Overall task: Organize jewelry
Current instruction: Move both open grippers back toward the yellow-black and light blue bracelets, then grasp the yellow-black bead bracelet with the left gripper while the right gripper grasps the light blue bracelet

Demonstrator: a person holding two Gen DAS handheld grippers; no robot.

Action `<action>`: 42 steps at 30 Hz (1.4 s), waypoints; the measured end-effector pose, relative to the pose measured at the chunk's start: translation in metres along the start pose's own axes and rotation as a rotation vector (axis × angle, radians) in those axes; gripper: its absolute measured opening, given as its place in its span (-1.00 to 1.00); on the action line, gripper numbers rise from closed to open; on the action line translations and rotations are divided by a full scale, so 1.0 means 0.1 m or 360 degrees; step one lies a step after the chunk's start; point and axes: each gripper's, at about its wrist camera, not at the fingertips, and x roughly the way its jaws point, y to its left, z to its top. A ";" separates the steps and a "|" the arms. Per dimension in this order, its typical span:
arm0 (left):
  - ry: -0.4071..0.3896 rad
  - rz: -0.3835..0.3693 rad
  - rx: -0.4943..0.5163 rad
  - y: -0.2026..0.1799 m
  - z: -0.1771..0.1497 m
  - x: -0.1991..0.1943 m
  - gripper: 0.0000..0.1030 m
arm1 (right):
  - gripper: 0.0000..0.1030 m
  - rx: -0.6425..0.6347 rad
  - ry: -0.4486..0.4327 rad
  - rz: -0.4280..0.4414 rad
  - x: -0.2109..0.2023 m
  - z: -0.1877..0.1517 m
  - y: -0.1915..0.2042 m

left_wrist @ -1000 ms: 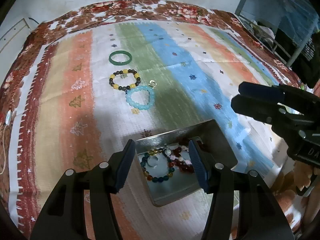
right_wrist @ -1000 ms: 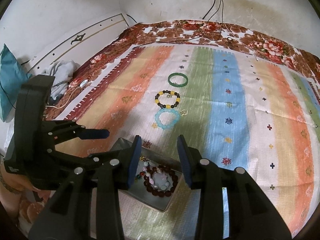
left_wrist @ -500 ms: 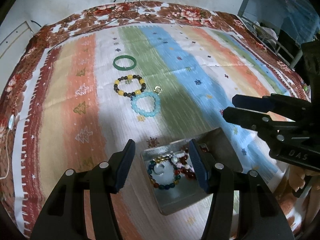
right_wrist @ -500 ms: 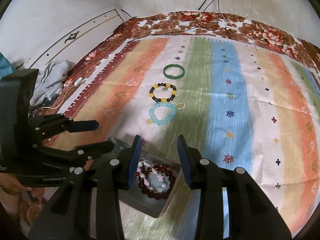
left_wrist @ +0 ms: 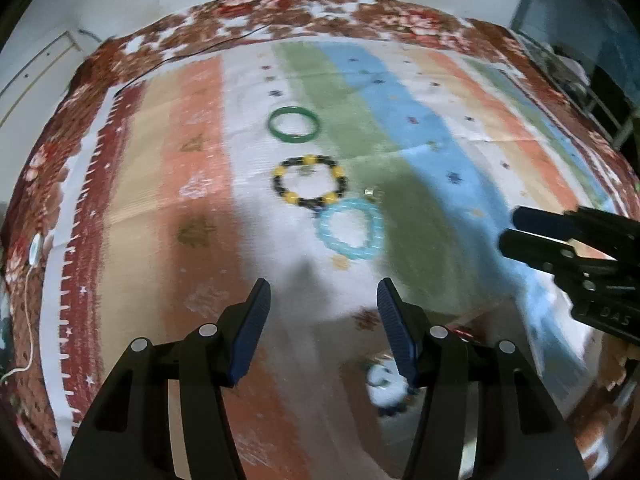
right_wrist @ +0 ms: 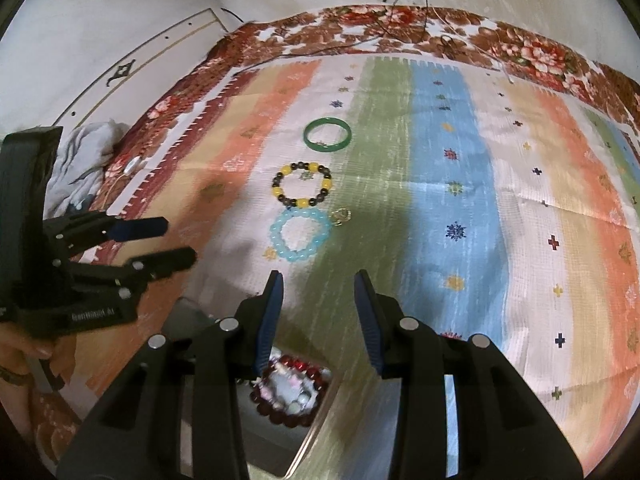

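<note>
**Both grippers open above the cloth, near side of the loose bracelets**

Left gripper (left_wrist: 323,292): held low over the striped cloth (left_wrist: 420,140), fingers pointing forward toward the row of jewelry. The jaws stand wide apart with nothing between them. In the right wrist view the same gripper (right_wrist: 176,242) enters from the left edge, its two fingers extended roughly level and separated, with part of the person's hand visible beneath the body.

Right gripper (right_wrist: 319,286): also held over the cloth, fingers pointing forward, jaws spread and empty. In the left wrist view it (left_wrist: 510,230) appears at the right edge, fingers pointing left across the blue stripe; here the gap between them looks narrow.

Jewelry on the cloth, in a line ahead of both grippers:
- green bangle (right_wrist: 327,135), farthest away;
- black-and-yellow bead bracelet (right_wrist: 302,184), apart from the bangle;
- light blue bead bracelet (right_wrist: 299,233), just beside the black-and-yellow one, with a small gold-colored charm (right_wrist: 341,215) at its right edge.

Metal tray (right_wrist: 280,444): lies directly below the right gripper's fingers and holds a dark red bead bracelet (right_wrist: 280,416) with pale beads inside its ring. The left wrist view shows the tray contents only as a blur.
</note>
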 end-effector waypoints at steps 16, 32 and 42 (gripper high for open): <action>-0.0033 0.0085 -0.0017 0.16 0.34 0.26 0.06 | -0.25 -0.0106 -0.0116 -0.0223 0.11 0.19 -0.04; -0.0014 0.0106 -0.0064 0.30 0.55 0.60 0.06 | -0.12 -0.0188 -0.0066 -0.0241 0.41 0.34 -0.02; 0.0032 0.0045 -0.0144 0.42 0.72 0.85 0.09 | -0.09 -0.0108 0.0086 -0.0090 0.78 0.45 -0.13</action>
